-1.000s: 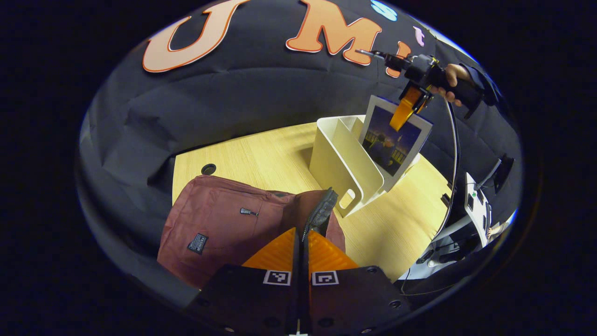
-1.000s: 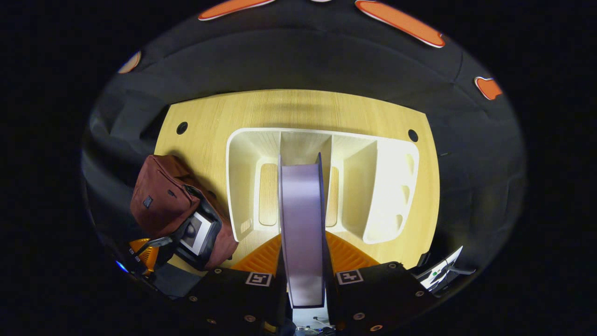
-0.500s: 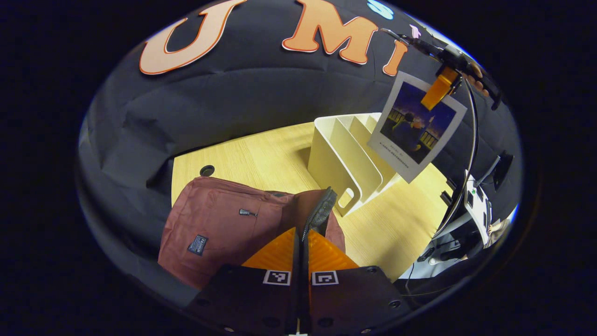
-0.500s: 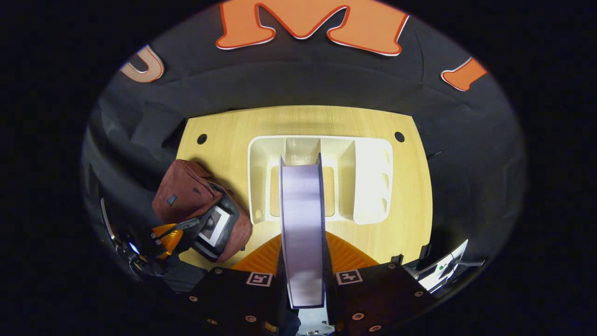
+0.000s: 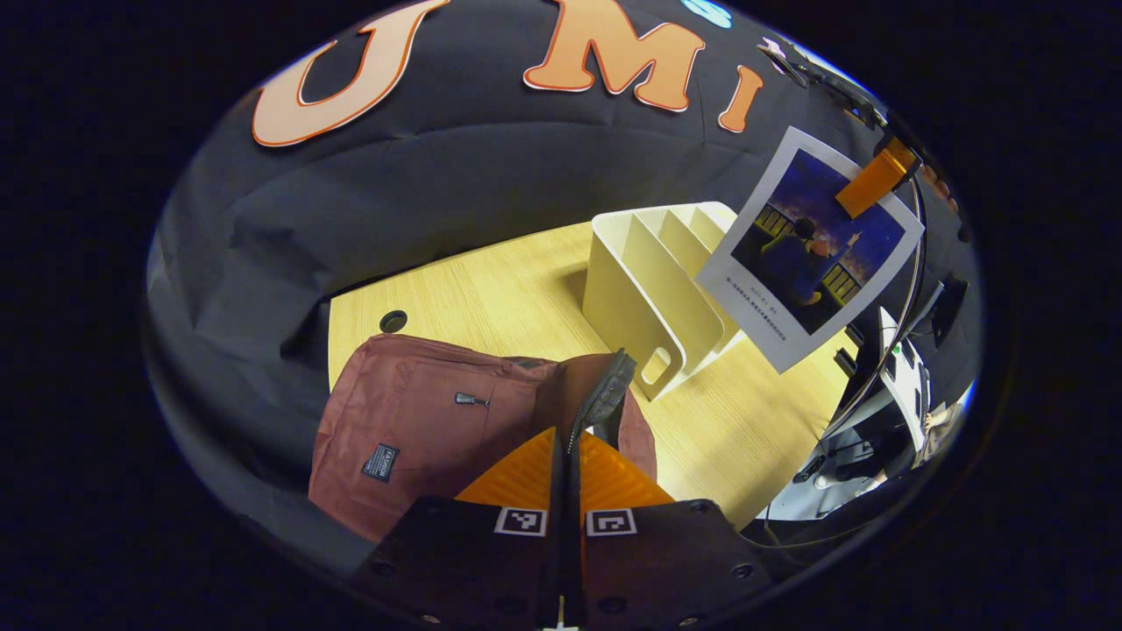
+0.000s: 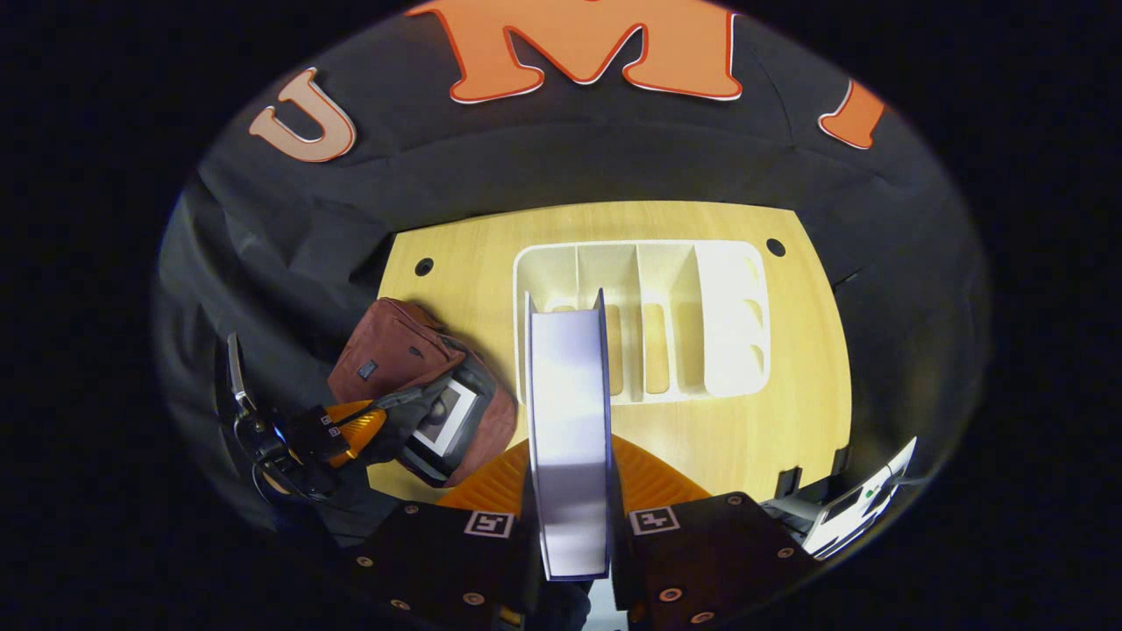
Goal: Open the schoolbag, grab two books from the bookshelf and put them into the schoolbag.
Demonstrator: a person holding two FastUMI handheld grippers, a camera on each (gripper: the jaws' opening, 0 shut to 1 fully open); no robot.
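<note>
A book hangs in the air above the bookshelf, out of its slots.

The right tool (image 6: 568, 491) is clamped on the book (image 5: 811, 250), up over the white bookshelf (image 5: 653, 294). Left of the bookshelf on the tabletop (image 5: 491, 294), the left tool (image 5: 566, 451) pinches the schoolbag (image 5: 421, 421) flap, another book (image 6: 445, 414) showing inside.

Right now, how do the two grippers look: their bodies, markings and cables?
In its own view, the left gripper has ribbed fingers on a black body with round screws and two square black-and-white markers. The right gripper is built the same, with the same two markers. A thin dark cable hangs in a long curve from the right gripper.
</note>
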